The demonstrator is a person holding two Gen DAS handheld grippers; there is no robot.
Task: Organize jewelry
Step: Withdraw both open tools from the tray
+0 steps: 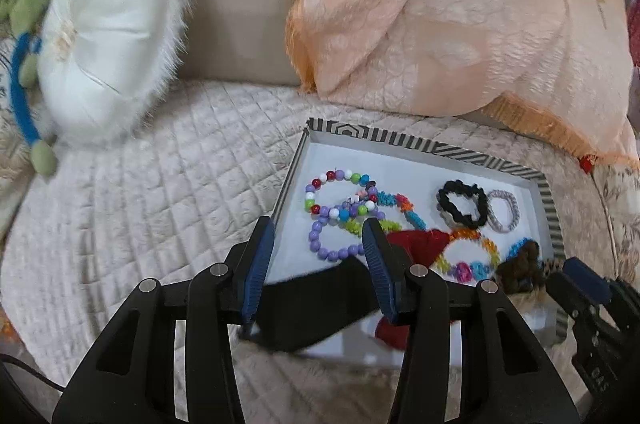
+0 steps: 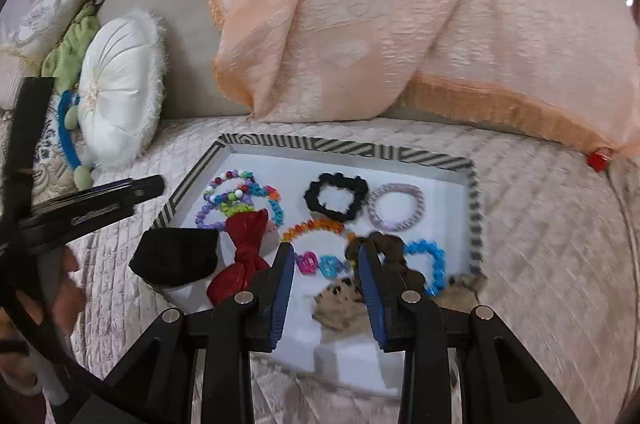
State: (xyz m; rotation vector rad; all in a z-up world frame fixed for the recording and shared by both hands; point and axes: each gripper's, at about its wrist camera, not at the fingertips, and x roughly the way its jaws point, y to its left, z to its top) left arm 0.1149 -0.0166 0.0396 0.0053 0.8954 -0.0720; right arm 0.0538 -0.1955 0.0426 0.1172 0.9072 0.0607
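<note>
**Both grippers hovering over jewelry tray, nothing held**

The striped-rim tray (image 2: pixel 475 208) is sitting on a quilted cover (image 1: pixel 140 192), holding beaded bracelets (image 1: pixel 340 208), a black scrunchie (image 2: pixel 335 197), a lilac hair tie (image 2: pixel 396 208), a red bow (image 2: pixel 244 252) and a black bow (image 2: pixel 176 256) lying over its near-left rim. The left gripper (image 1: pixel 318 228) is hanging over that rim, fingers spread, empty. The right gripper (image 2: pixel 324 252) is hovering, fingers apart, above a brown scrunchie (image 2: pixel 394 248).

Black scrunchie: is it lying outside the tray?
No, the black scrunchie lies inside the striped tray, on its white floor beside the lilac hair tie.
</note>
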